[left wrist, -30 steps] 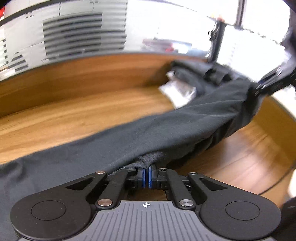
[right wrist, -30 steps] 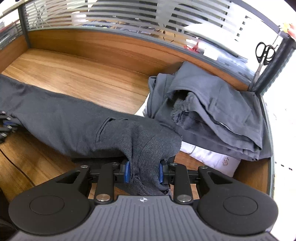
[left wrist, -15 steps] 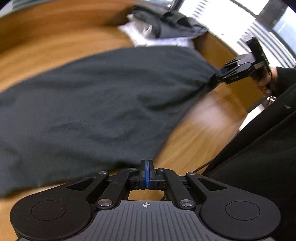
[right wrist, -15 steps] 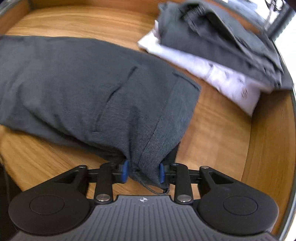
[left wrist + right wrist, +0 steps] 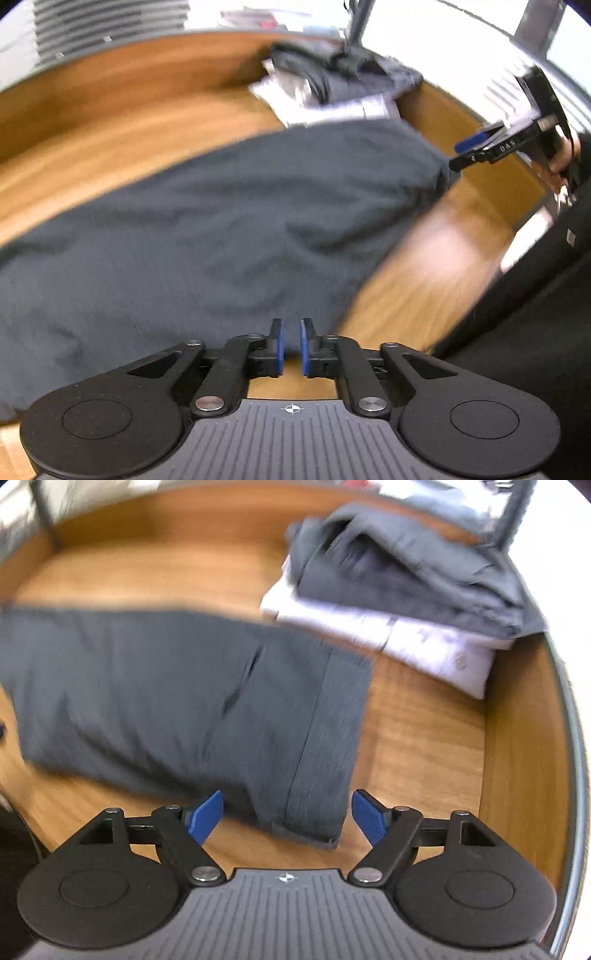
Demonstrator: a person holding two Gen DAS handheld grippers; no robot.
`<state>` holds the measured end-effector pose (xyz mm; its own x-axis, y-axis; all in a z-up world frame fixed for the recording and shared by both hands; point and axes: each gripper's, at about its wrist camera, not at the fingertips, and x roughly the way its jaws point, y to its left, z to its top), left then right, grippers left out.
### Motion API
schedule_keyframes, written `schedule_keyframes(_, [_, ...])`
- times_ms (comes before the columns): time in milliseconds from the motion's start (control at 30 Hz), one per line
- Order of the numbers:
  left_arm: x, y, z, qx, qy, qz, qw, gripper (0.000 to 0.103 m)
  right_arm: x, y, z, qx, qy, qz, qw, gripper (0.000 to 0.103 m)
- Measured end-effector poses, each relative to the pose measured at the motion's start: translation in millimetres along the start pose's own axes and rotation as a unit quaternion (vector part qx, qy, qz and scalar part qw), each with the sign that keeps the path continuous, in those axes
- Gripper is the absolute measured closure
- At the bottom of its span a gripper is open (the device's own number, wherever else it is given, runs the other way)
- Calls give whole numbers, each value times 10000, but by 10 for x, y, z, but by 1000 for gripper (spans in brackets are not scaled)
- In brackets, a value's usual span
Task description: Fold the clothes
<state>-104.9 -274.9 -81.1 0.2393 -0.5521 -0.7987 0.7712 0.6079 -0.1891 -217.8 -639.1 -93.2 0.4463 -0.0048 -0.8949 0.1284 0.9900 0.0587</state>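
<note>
My right gripper gapes, empty, over the grey trousers; left gripper looks slightly parted, probably empty.

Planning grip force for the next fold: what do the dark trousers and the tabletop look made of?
Dark trousers: seemingly a matte woven fabric, charcoal, draping in soft creases with a stitched waistband; fibre uncertain through blur. Tabletop: wood or wood-look laminate, smooth, with visible grain lines.
</note>
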Motion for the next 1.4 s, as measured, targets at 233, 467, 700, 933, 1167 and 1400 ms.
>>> schedule_keyframes(233, [377,25,207,-71,127,116,9998,82,3,-307,160,1001,-377,-31,9943,59])
schedule_keyframes(467, [711,-49,144,348,781,-268,9960,82,303,15,307,150,-112,25,9998,61])
schedule_keyframes(700, [817,-141,76,783,1119,-184,9905,81,752,74,312,-400,99,-449,9981,45])
schedule_keyframes(933, [701,-267,231,1069,957,-33,9896,76,353,84,309,-118,-440,-278,9986,48])
schedule_keyframes(1167, [815,-382,578,1158,617,-187,9912,66,96,598,206,-259,-687,818,9939,56])
schedule_keyframes(1400, [1165,-421,696,1142,895,-352,9888,66,419,960,110,-631,-499,696,9943,89])
